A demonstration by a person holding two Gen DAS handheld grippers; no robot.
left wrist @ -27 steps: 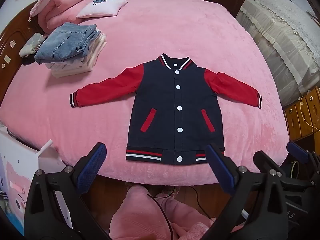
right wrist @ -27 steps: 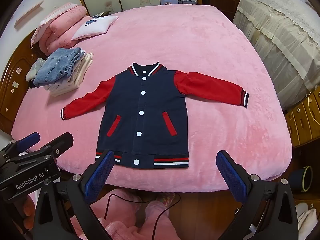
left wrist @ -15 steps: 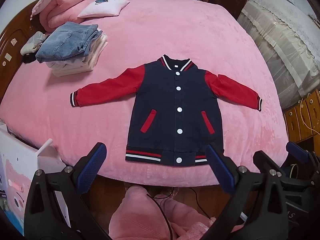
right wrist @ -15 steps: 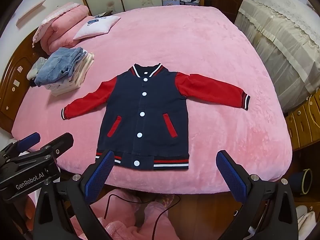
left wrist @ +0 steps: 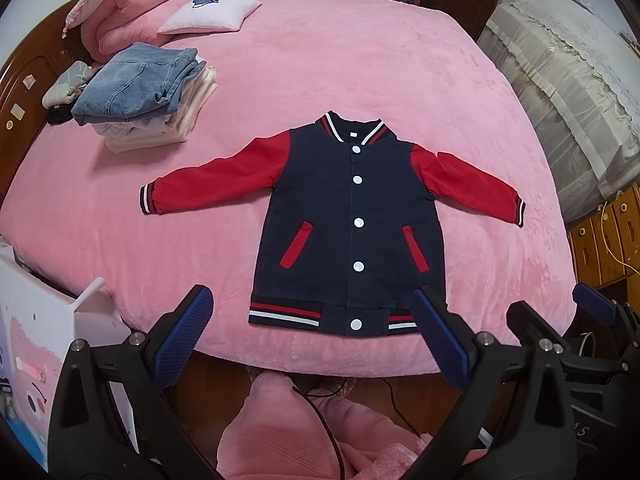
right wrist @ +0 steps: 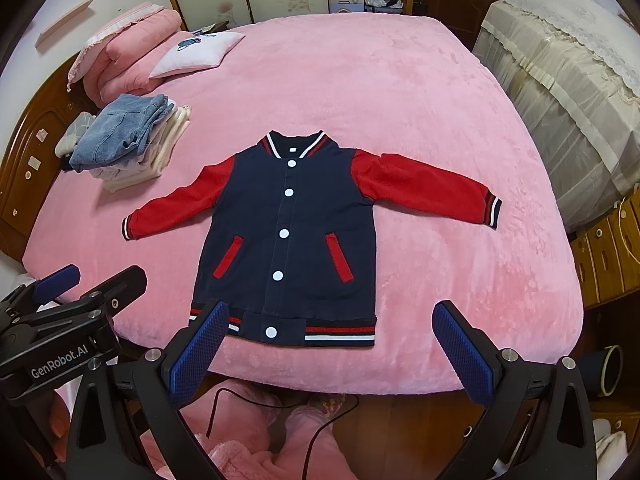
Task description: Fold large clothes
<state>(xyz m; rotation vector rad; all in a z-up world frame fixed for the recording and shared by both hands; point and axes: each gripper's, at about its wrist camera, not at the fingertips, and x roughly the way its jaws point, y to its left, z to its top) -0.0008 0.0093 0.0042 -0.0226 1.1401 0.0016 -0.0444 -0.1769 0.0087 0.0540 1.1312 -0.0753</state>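
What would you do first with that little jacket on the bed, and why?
Probably reach the left gripper forward to the left red sleeve's striped cuff: the navy buttoned jacket lies flat on the pink bed with sleeves spread, and both grippers are open, holding nothing.

Navy jacket (left wrist: 340,216) – red sleeves

One jacket (left wrist: 352,216) lies on the bed (left wrist: 360,60), with two red sleeves, two red pockets and five white buttons. Beyond the jacket sit one clothes stack (left wrist: 148,96), one white pillow (left wrist: 210,14) and one pink quilt (left wrist: 128,12).
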